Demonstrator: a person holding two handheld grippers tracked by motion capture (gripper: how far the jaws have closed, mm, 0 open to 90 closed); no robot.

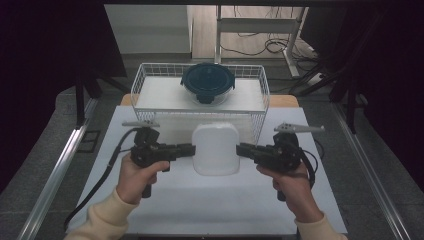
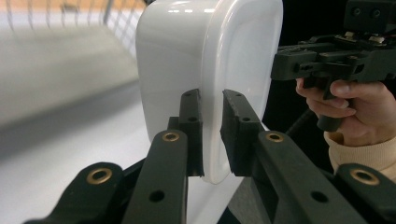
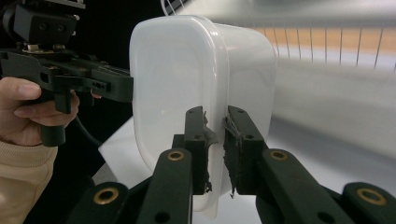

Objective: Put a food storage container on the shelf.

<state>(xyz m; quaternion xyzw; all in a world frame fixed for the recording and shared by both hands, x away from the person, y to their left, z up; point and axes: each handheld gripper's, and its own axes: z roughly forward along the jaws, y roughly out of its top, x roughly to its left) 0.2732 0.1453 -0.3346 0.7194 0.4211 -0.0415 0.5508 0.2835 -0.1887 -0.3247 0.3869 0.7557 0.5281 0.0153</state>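
Observation:
A white plastic container [image 1: 216, 148] with a white lid is held between both grippers over the white table mat. My left gripper [image 1: 192, 149] is shut on the container's left rim; in the left gripper view the rim [image 2: 212, 116] sits clamped between the two pads. My right gripper [image 1: 240, 149] is shut on the opposite rim, and the right gripper view has the container [image 3: 187, 84] pinched between its worn pads. Each gripper view also catches the other hand and gripper on the far side of the container.
A white wire basket [image 1: 150, 87] stands behind the container, holding a round dark-blue lidded bowl [image 1: 207, 81]. The white mat [image 1: 210, 200] covers the table. Dark stands, desk legs and cables lie beyond.

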